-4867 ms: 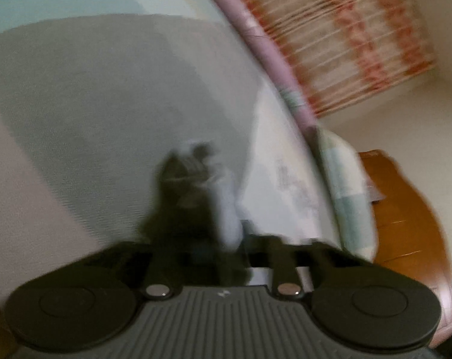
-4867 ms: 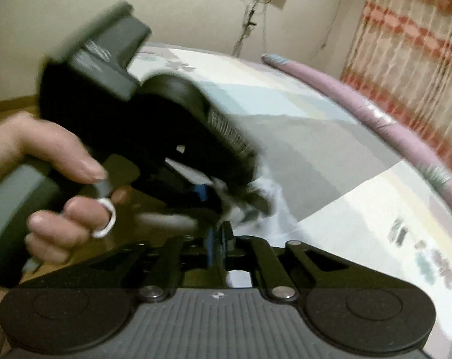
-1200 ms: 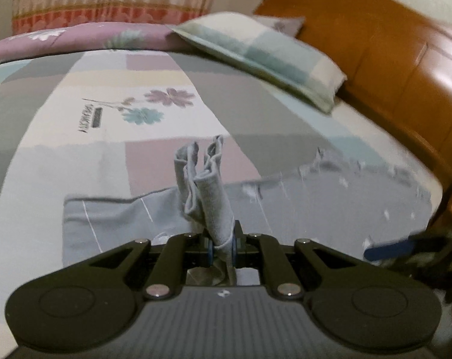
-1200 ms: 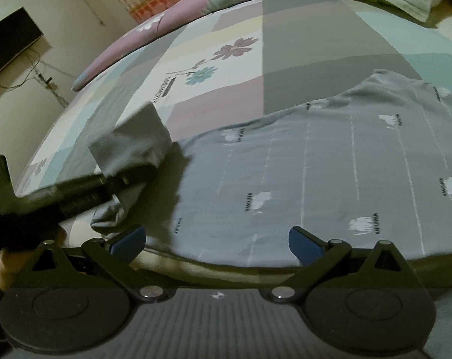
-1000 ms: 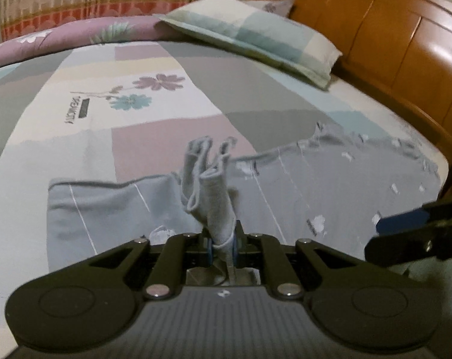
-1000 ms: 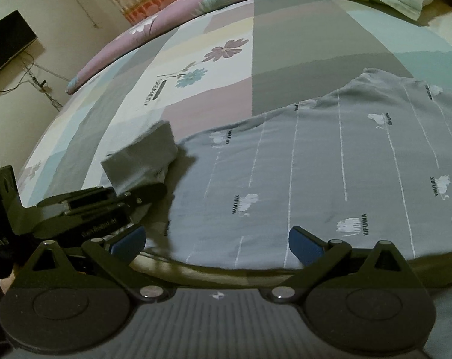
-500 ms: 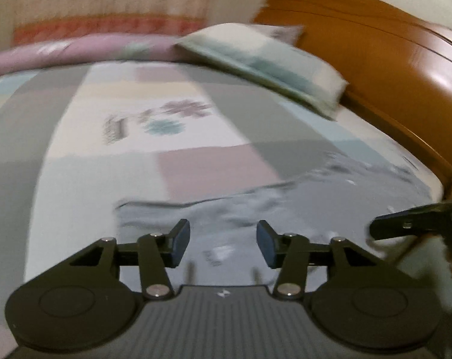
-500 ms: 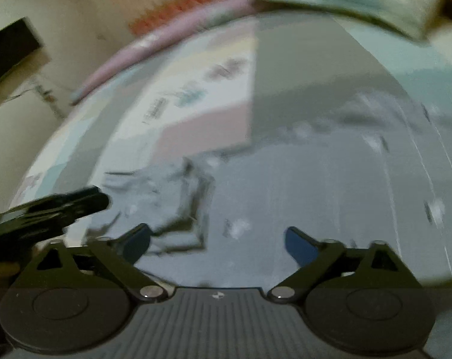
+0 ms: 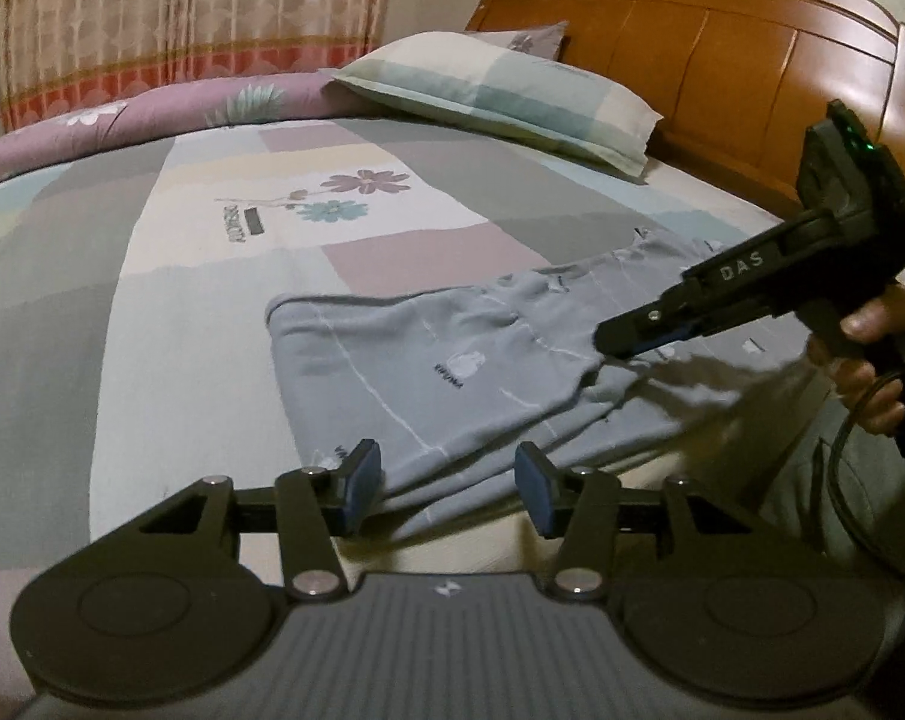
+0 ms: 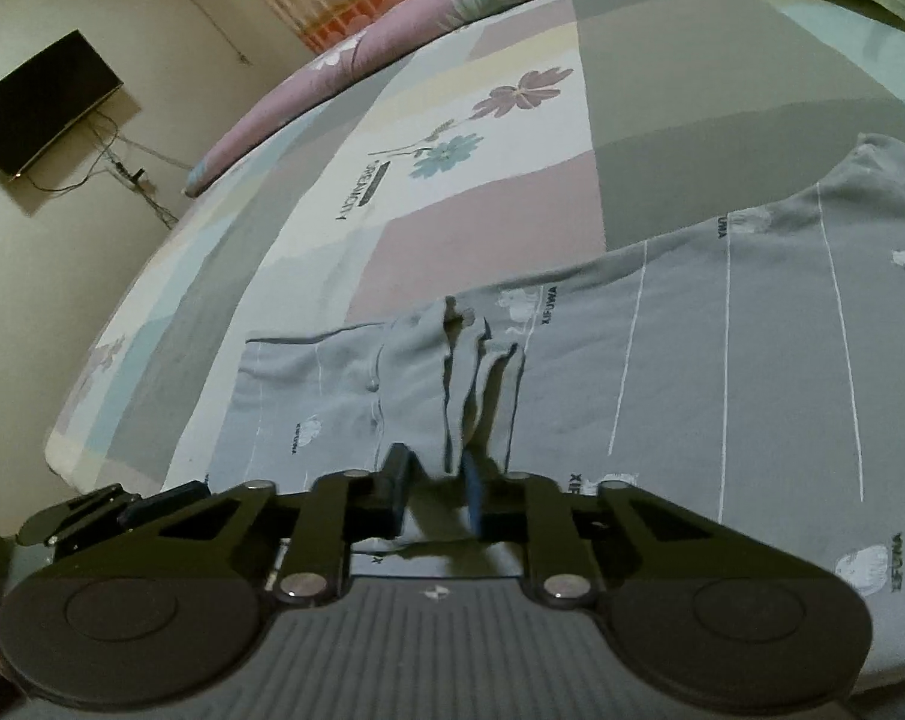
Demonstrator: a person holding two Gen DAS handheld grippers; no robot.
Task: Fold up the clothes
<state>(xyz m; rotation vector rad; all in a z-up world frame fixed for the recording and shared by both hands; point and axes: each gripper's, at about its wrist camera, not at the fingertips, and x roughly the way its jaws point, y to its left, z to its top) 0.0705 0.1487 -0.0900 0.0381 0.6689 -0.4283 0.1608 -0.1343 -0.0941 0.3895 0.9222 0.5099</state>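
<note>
left wrist: pillow (image 9: 500,99) and headboard (image 9: 734,60) beyond grey garment (image 9: 452,372).

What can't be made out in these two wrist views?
- Right wrist view: near hem of the grey garment, hidden behind the right gripper.
- Left wrist view: where the garment ends on the right, covered by the right gripper and the hand.
- Both views: small print on the garment, too small.
</note>
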